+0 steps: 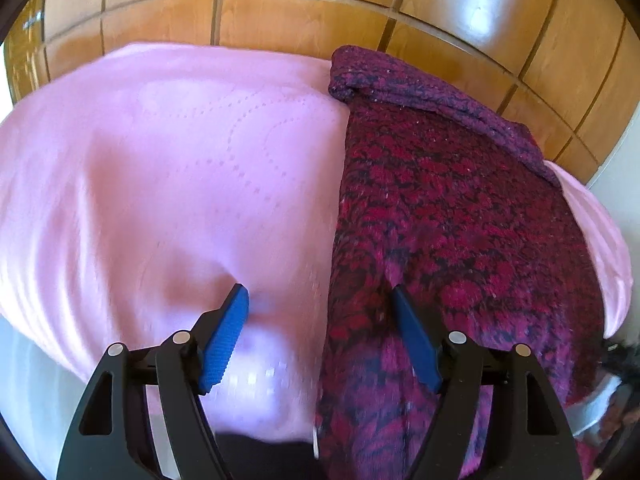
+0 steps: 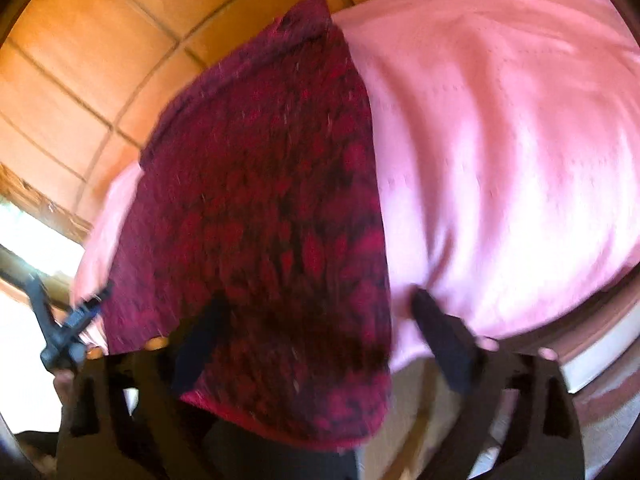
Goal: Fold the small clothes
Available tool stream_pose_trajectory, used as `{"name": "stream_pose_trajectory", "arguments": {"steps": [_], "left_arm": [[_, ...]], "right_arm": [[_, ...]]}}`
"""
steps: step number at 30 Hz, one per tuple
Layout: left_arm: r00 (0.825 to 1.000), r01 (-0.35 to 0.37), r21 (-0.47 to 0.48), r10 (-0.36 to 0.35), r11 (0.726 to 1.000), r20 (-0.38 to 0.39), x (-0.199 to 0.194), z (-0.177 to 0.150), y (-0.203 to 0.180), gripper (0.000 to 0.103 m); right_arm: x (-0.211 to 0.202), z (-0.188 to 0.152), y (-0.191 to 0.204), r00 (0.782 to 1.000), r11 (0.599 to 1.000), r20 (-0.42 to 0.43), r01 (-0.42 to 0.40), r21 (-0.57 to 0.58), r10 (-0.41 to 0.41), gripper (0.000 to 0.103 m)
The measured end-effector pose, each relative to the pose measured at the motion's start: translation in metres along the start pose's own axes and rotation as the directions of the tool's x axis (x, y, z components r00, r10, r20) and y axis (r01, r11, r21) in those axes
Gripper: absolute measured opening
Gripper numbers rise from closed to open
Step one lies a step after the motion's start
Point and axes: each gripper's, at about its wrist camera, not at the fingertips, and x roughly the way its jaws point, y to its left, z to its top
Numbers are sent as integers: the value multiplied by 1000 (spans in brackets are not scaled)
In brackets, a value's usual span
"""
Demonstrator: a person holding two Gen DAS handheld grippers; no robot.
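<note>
Knitted garment (image 1: pixel 460 220) on pink blanket (image 1: pixel 160 180); both jaws spread, left gripper's tips blue, right's dark

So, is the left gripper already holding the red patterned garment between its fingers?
No, the left gripper is open, and the garment lies flat on the pink blanket, unpinched.

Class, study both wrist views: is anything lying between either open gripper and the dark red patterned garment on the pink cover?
Nothing visible does. The left gripper straddles the edge of the red patterned garment, where it meets the pink cover. The right gripper is open over the garment's near end. No other object lies on the cloth.
</note>
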Motion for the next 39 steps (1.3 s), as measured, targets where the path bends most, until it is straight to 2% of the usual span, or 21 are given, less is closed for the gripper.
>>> {"name": "stream_pose_trajectory", "arguments": {"steps": [2,4,7,8,9,10,11,12,14,17,20,21,24,25,29,31,35,36,37,38,39], "left_arm": [[999,35,15,-35,999,-41,-6,-6,2,72],[997,57,46,-54,997,-51,-12,-10,2,71],[994,71,138,-59,988,-95,-16,-20,-4,60],[991,87,155,-69,984,-117,-15,-22,-6,52],[983,134,172,-109,976,-149,-15,-25,-9,35],[978,160,190,-130,969,-163,-15,-26,-13,27],[981,151,215,-118,965,-157,-16,-27,-17,20],[984,142,258,-106,956,-146,-20,-26,-22,15],[979,178,254,-146,951,-139,-27,-21,-22,14],[953,294,174,-274,940,-130,-42,-2,-8,13],[898,440,71,-436,895,-61,-49,28,2,12],[883,469,50,-468,882,-40,-47,38,1,12],[855,518,7,-518,855,12,-32,68,-5,10],[854,519,0,-519,855,24,-25,79,-8,10],[870,493,-57,-492,868,33,11,122,-18,10],[891,454,-90,-454,886,20,30,141,-18,10],[919,383,-192,-394,904,-25,65,170,-10,10],[933,345,-210,-360,915,-32,69,174,-7,13],[936,333,-235,-350,913,-38,73,178,-1,21],[932,338,-267,-361,902,-39,76,181,7,40],[936,326,-321,-352,889,-24,77,182,18,51]], "right_arm": [[-1,-6,0,1000,1000,-15,-19,-7,19,62],[-1,-9,1,1000,999,-23,-22,-24,21,60],[0,-10,3,999,999,-22,-25,-28,24,58],[-1,-10,3,1000,999,-23,-20,-36,19,57],[0,-10,4,1000,999,-25,-17,-42,16,55],[0,-10,6,999,998,-30,-13,-54,12,53],[0,-12,8,999,998,-32,-9,-61,7,43],[-1,-12,11,999,997,-43,-13,-76,10,26],[-6,-12,24,998,995,-47,-33,-97,28,23],[-27,-4,42,996,987,-5,-89,-136,89,21],[-44,18,56,980,974,65,-180,-140,190,20],[-46,31,61,971,969,93,-208,-137,221,20],[-35,67,67,957,964,143,-237,-123,253,20],[-30,80,69,957,966,154,-227,-120,244,20],[1,131,64,964,982,191,-180,-58,188,19],[16,148,55,970,987,182,-160,-15,160,19],[52,175,39,985,990,117,-131,51,125,19],[57,178,36,987,990,103,-133,56,127,22],[60,181,34,985,987,97,-146,59,140,25],[61,185,28,981,982,95,-177,60,170,38],[60,187,21,967,966,90,-246,75,239,46]]}}
